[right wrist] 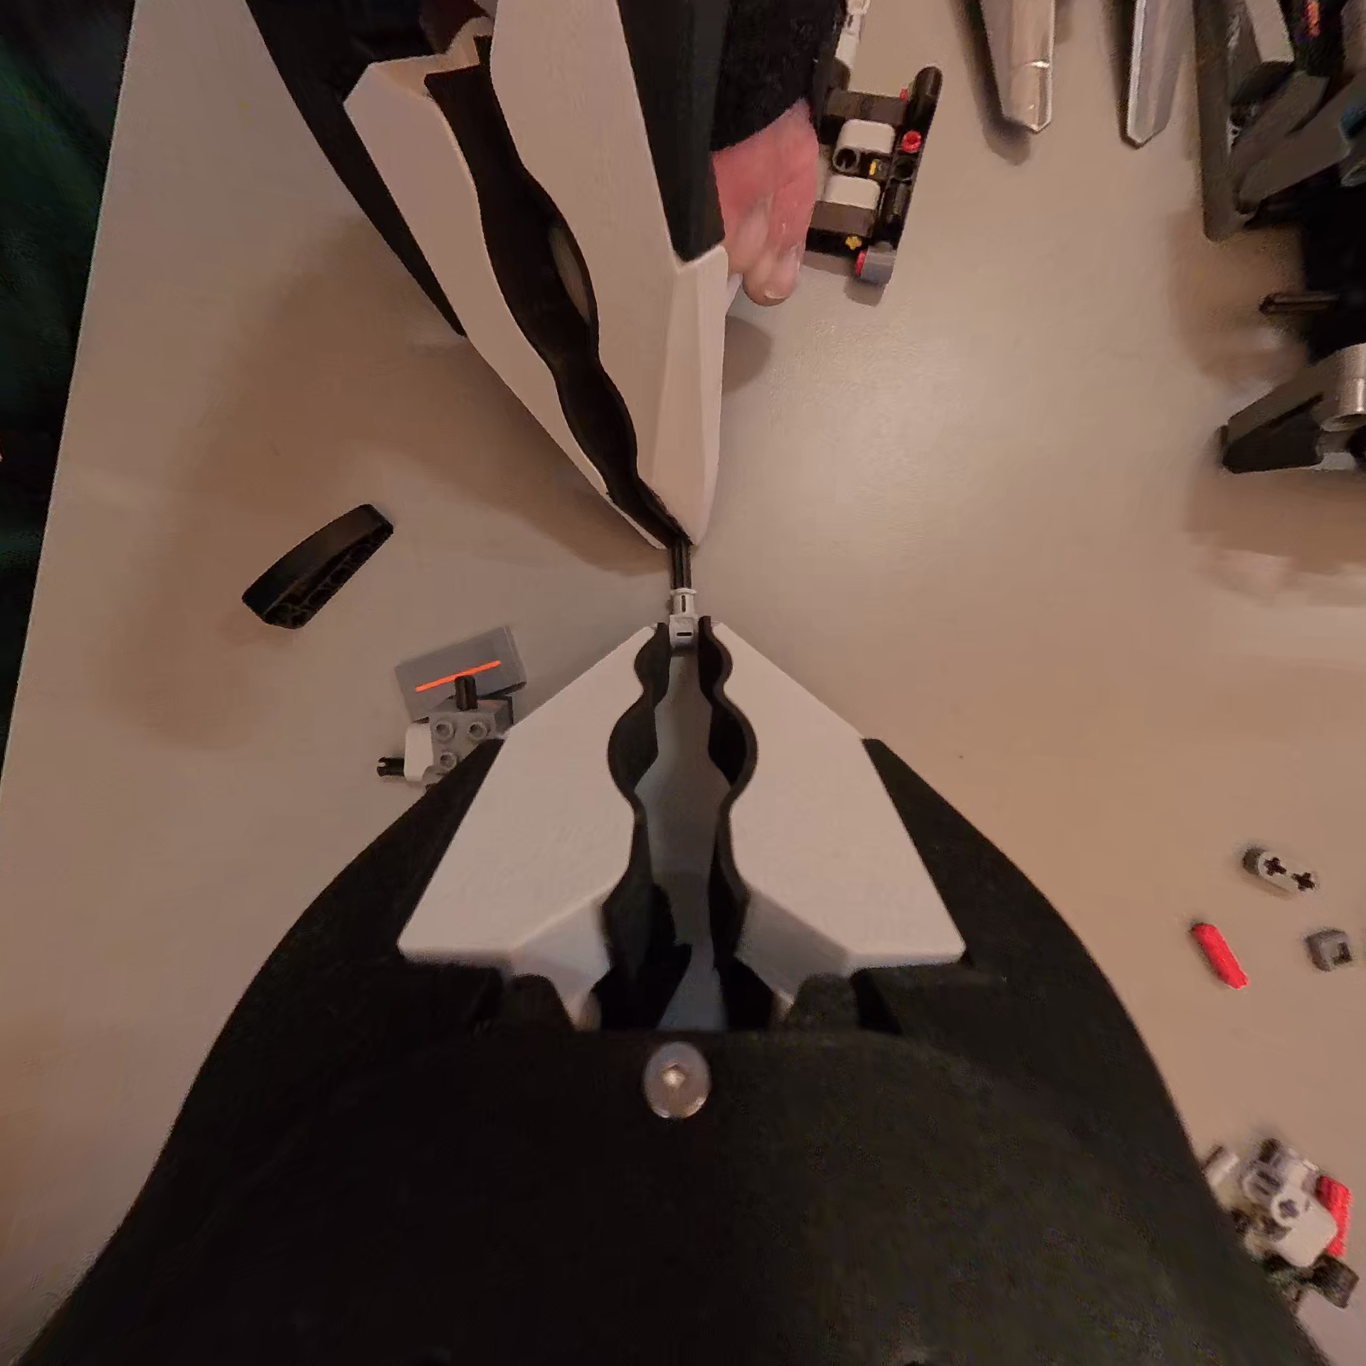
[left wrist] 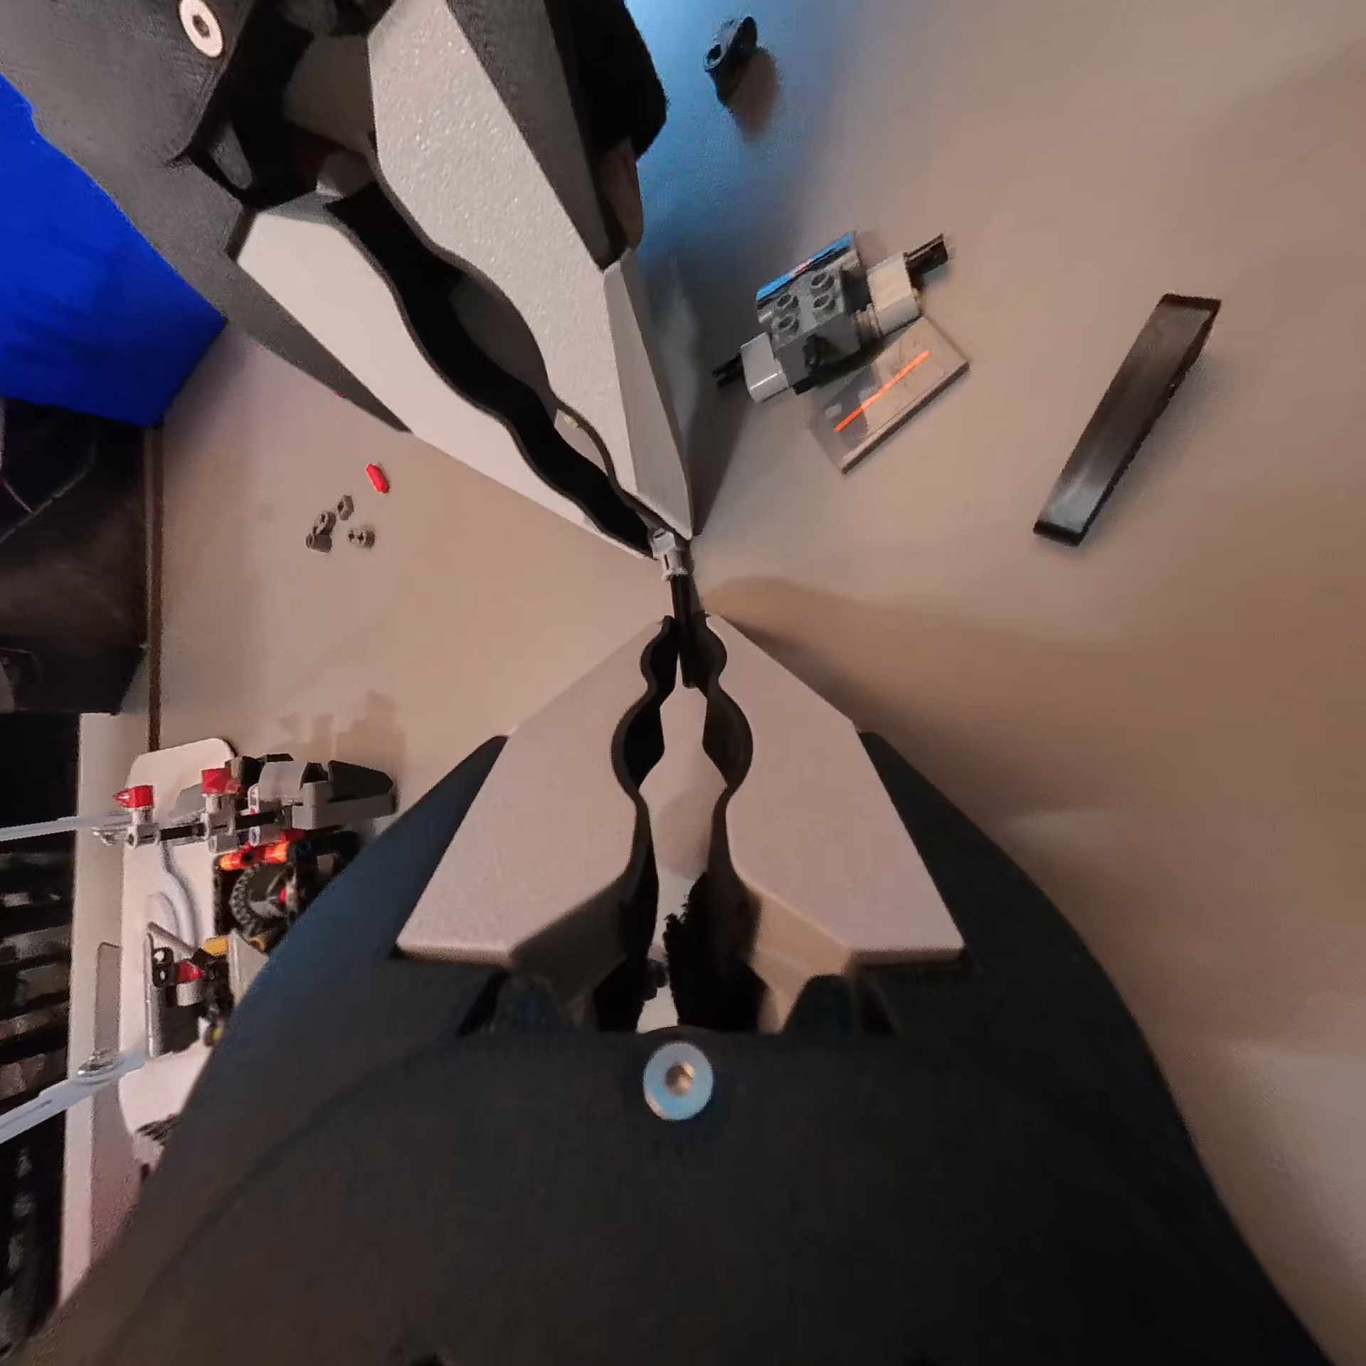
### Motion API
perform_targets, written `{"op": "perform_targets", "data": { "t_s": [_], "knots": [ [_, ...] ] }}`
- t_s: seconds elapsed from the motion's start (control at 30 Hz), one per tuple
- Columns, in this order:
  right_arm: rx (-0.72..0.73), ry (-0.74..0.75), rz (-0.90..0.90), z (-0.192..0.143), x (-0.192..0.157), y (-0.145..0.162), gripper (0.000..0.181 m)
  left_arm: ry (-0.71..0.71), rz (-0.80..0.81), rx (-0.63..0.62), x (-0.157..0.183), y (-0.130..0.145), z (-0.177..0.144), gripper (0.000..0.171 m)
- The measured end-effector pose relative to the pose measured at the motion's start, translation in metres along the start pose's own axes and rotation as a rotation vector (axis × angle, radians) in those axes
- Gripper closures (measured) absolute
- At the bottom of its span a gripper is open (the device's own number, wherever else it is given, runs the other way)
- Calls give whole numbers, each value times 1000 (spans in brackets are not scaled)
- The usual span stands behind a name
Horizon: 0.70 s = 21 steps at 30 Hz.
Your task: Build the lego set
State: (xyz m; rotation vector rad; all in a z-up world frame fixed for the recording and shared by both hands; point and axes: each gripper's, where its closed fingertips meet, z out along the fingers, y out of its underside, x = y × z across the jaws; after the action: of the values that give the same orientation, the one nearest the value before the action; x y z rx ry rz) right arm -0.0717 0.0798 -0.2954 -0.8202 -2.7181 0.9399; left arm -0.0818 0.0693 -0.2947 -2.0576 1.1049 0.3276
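Note:
My left gripper (left wrist: 684, 628) is shut on a thin black axle (left wrist: 681, 602) that sticks out past its tips. My right gripper (right wrist: 684, 628) is shut on a small light-grey connector (right wrist: 684, 613). The two grippers meet tip to tip above the table. The axle's end is in or against the connector. In the left wrist view the right gripper (left wrist: 669, 532) comes in from the upper left with the connector (left wrist: 669, 554). In the right wrist view the left gripper (right wrist: 680, 536) comes in from above with the axle (right wrist: 681, 569).
A grey studded sub-assembly on a tile with an orange line (left wrist: 835, 332) lies beside a long black piece (left wrist: 1123, 421). Small grey bits (left wrist: 340, 525) and a red one (left wrist: 377, 477) lie loose. A part-built model (left wrist: 281, 835) stands at the left. A hand (right wrist: 769, 214) shows beside a black-and-white frame (right wrist: 872, 162). My two grippers' fingertips are within a few centimetres of each other. The long black piece (left wrist: 1123, 421) is about equally far from each gripper, around 9 centimeters. The right camera catches it too, in the right wrist view (right wrist: 309, 549).

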Motion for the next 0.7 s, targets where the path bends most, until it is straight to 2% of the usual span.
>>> {"op": "perform_targets", "data": {
  "t_s": [0.17, 0.7],
  "knots": [
    [50, 54, -21, 0, 0, 0, 176, -27, 15, 23, -3, -2, -2, 169],
    [110, -112, 127, -1, -2, -2, 176, -156, 228, 50, -3, -5, 0, 169]
  ]
}}
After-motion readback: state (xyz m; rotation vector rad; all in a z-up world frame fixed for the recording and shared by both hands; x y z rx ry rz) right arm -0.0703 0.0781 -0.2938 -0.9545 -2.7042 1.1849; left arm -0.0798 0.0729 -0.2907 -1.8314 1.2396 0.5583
